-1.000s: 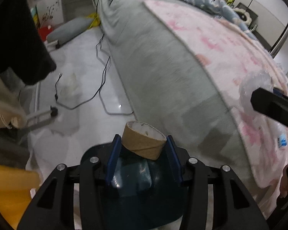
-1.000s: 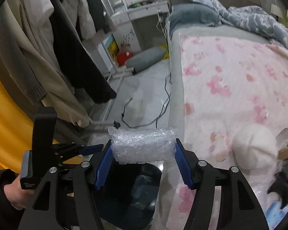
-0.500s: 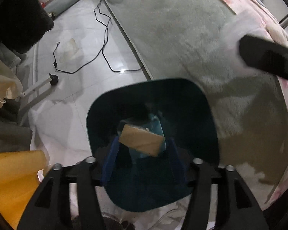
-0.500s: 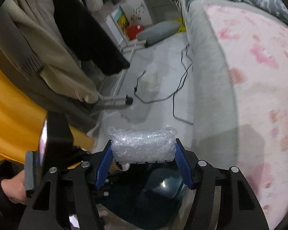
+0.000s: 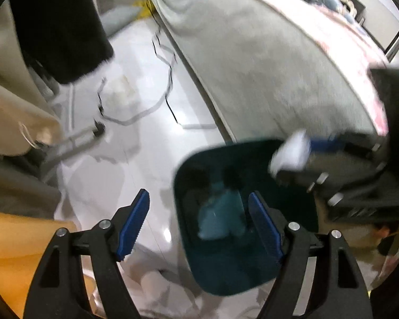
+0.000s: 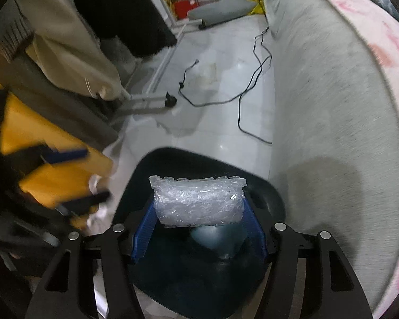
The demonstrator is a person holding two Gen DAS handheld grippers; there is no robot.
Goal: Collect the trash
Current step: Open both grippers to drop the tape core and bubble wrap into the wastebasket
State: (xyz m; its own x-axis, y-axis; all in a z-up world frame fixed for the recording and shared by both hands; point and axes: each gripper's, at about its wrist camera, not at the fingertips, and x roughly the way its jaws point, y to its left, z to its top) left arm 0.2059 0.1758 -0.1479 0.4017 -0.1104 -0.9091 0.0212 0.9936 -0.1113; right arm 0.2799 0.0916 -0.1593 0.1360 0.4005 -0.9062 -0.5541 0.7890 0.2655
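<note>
A dark teal trash bin (image 5: 188, 242) stands on the white floor beside the bed; it also shows in the right wrist view (image 6: 266, 194). My left gripper (image 5: 199, 220) is open and empty, over the bin's left rim. My right gripper (image 6: 198, 228) is shut on a wad of clear bubble wrap (image 6: 199, 202) and holds it over the bin's mouth. In the left wrist view the right gripper (image 5: 300, 151) shows blurred at the bin's far right rim with the bubble wrap (image 5: 290, 155). Pale trash (image 5: 220, 218) lies inside the bin.
A bed with a grey cover (image 5: 266, 61) and a pink blanket (image 6: 372, 32) runs along the right. Black cables (image 6: 242, 98) lie on the floor. Hanging clothes (image 6: 66, 40) on a rack fill the left. A yellow object (image 6: 48, 164) stands by the bin.
My left gripper opened and let go of the cardboard roll, which is gone from view, and shifted left. My right gripper moved with the bubble wrap over the bin.
</note>
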